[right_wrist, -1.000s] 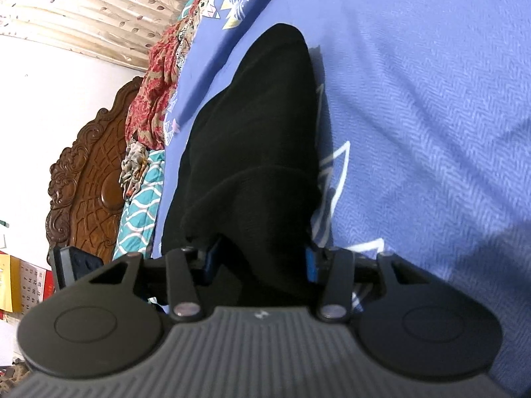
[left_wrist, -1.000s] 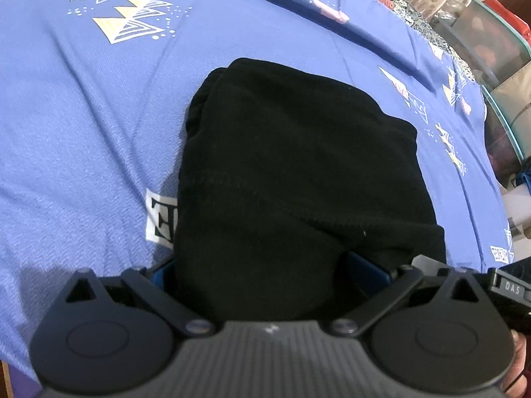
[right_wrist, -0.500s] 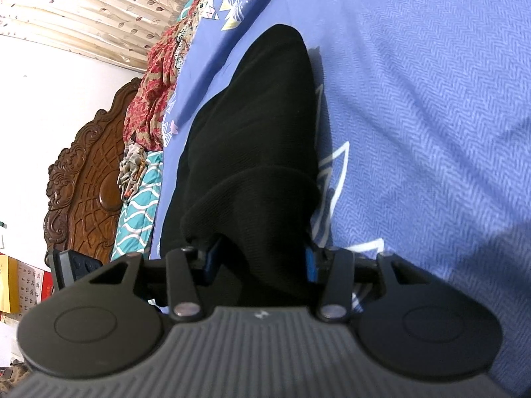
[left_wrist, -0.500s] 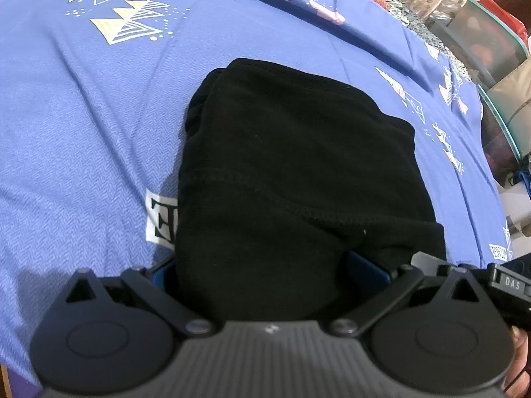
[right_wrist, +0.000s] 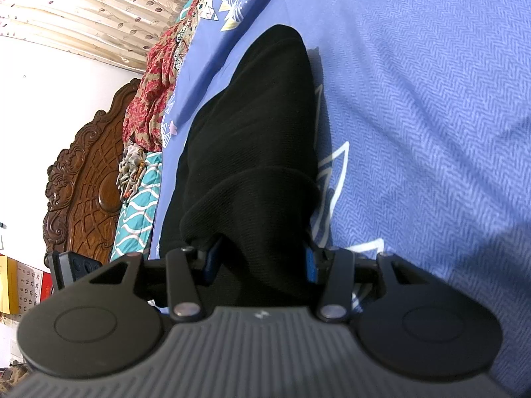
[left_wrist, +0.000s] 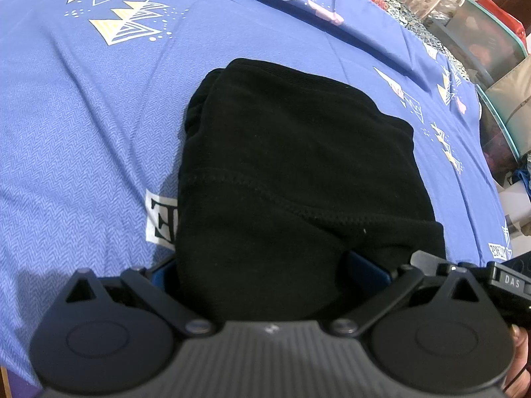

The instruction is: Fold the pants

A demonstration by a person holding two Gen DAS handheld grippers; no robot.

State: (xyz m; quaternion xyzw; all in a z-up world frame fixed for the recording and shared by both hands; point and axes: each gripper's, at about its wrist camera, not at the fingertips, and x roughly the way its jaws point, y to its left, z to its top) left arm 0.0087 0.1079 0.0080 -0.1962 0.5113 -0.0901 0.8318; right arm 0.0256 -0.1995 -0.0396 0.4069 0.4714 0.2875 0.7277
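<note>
The black pants (left_wrist: 292, 172) lie folded into a thick bundle on the blue patterned bedsheet (left_wrist: 83, 126). My left gripper (left_wrist: 265, 272) stands wide open around the near end of the bundle, and the cloth hides most of its blue fingers (left_wrist: 365, 265). In the right wrist view the pants (right_wrist: 252, 139) run away from the camera. My right gripper (right_wrist: 259, 258) has its blue fingers (right_wrist: 212, 258) on either side of the near fold of cloth, and whether they press on it does not show.
The bedsheet (right_wrist: 431, 99) spreads wide to the right in the right wrist view. A carved wooden headboard (right_wrist: 86, 182), red patterned cloth (right_wrist: 152, 93) and curtains (right_wrist: 99, 10) are at the left. Plastic storage boxes (left_wrist: 491, 39) stand beyond the bed's far right edge.
</note>
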